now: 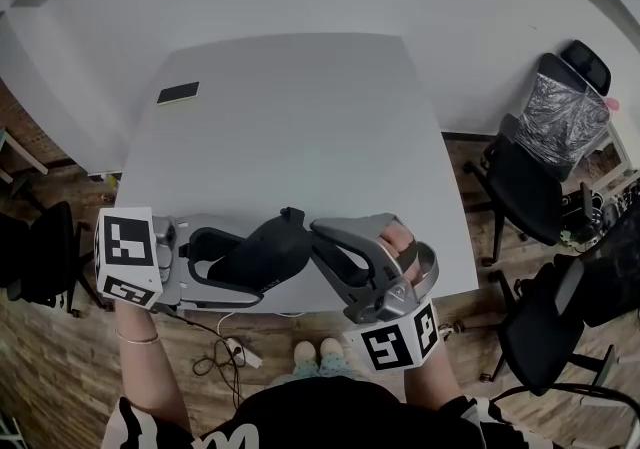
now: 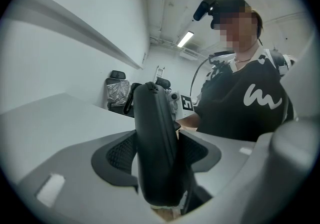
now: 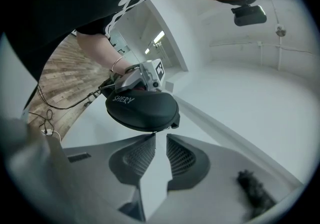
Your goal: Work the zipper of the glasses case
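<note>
The black glasses case [image 1: 275,242] hangs over the near edge of the white table [image 1: 300,117], with my left gripper [image 1: 245,262] shut on it. In the left gripper view the case [image 2: 152,118] stands on edge between the two pads, which press on its sides. My right gripper [image 1: 315,235] points at the case's right end, and its tips are just short of it. In the right gripper view the case [image 3: 142,108] lies right beyond my right gripper [image 3: 159,140]. Its jaws stand a narrow gap apart, and nothing shows between them.
A small dark phone-like slab [image 1: 178,93] lies at the table's far left. Black office chairs [image 1: 530,177] stand to the right, another chair [image 1: 45,257] at the left. A cable and power strip [image 1: 235,349] lie on the wooden floor below the near edge.
</note>
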The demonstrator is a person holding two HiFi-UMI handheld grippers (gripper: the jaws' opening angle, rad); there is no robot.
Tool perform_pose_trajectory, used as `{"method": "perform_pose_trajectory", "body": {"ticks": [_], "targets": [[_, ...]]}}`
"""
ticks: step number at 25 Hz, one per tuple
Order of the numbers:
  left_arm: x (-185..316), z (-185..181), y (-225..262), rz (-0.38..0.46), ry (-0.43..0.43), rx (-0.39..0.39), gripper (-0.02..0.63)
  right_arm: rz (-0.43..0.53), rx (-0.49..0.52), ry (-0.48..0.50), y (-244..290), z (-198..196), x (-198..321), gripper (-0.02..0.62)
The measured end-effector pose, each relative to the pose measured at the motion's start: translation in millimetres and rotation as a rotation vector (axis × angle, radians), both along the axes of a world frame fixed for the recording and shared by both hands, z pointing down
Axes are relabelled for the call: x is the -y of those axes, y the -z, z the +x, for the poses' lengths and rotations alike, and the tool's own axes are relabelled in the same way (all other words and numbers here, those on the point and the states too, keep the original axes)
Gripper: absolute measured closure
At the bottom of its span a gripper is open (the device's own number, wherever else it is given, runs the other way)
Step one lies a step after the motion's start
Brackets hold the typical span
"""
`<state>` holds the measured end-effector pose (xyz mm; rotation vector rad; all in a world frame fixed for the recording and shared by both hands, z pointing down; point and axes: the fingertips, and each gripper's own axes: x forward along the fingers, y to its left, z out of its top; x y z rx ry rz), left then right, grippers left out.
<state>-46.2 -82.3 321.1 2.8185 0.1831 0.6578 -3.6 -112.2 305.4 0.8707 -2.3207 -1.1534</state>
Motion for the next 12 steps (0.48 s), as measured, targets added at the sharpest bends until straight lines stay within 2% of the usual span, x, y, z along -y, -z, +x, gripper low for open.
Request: {"method": "perform_pose_trajectory", "body": {"ticks": [9,12], "targets": [[-1.1,0.8,7.9,0.023,0.015,-0.020,0.339,-0.046,-0.080,0.042,-0.7,3.7,-6.5,0.520],[-0.8,1.9,6.6,0.014,0.007,-0.024,0.339,-0.002,-0.065,0.032,5.7,-0.9,-6.2,0.520]]}}
